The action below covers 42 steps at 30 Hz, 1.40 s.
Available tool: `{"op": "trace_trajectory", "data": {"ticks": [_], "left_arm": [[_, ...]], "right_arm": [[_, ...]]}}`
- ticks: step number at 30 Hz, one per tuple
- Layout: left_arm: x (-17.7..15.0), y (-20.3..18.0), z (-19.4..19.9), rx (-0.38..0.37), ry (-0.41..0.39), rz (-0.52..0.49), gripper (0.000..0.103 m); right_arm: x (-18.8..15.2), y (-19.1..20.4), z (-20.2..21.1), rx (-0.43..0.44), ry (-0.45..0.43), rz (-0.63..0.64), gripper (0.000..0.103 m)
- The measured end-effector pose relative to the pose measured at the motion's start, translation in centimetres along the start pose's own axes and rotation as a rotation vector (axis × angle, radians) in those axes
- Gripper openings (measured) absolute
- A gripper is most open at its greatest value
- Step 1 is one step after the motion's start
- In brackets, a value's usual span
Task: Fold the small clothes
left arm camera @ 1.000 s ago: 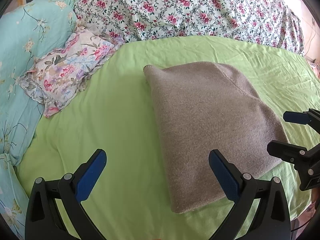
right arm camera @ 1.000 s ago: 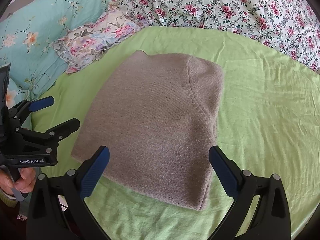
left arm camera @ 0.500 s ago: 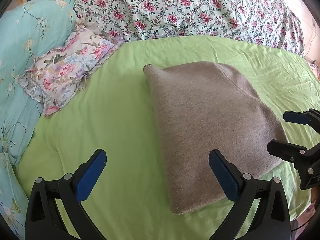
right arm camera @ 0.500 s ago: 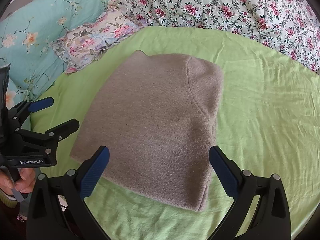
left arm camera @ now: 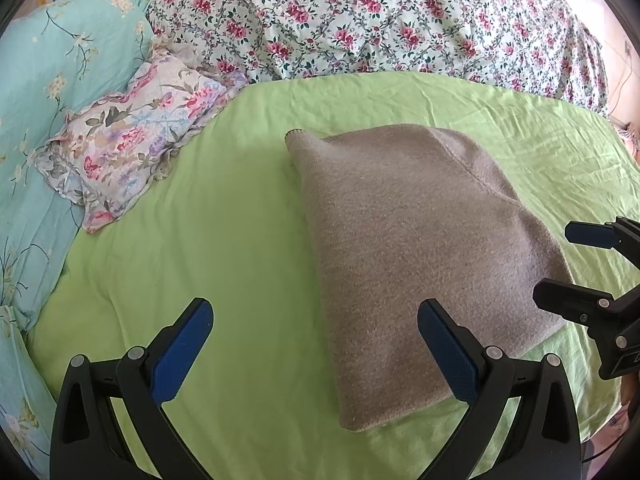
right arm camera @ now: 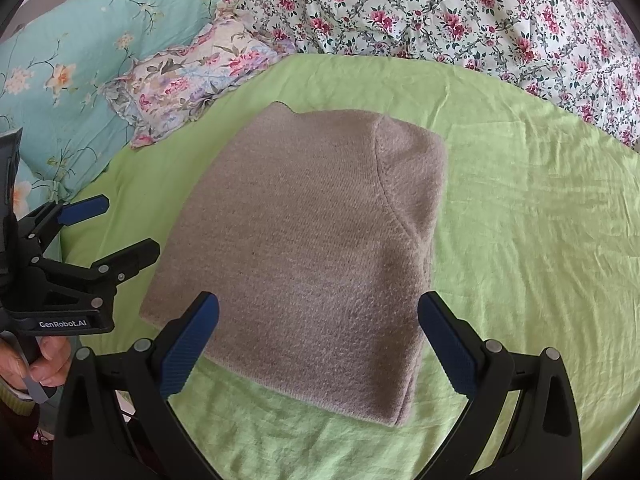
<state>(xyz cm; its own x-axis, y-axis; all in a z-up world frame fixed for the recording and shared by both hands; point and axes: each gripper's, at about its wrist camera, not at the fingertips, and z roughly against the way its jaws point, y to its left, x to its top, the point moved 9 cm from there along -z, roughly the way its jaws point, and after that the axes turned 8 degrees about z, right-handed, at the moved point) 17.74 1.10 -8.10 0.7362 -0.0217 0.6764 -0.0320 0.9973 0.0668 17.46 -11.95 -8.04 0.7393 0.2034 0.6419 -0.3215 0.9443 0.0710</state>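
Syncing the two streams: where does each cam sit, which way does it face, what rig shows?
Left wrist: on the left gripper, facing across the green sheet; folded taupe knit garment right of centre, right gripper at right edge.
Right wrist: on the right gripper, garment centred; left gripper and hand at left.
Shared: garment, sheet, ruffled floral pillow.

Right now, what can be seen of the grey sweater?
The sweater is grey-brown knit, fuzzy, folded into a compact, roughly rectangular stack. A curved seam runs down its right part. It lies flat on the green sheet, edges stacked at the near corner. Neither open claw, left or right, grips it.
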Motion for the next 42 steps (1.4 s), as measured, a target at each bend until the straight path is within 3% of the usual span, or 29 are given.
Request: {"op": "trace_trajectory", "data": {"ticks": [42], "left_arm": [[0.10, -0.49, -0.22, -0.006, -0.001, -0.008, 0.102]], "right_arm": [[0.30, -0.43, 0.03, -0.002, 0.003, 0.007, 0.100]]}}
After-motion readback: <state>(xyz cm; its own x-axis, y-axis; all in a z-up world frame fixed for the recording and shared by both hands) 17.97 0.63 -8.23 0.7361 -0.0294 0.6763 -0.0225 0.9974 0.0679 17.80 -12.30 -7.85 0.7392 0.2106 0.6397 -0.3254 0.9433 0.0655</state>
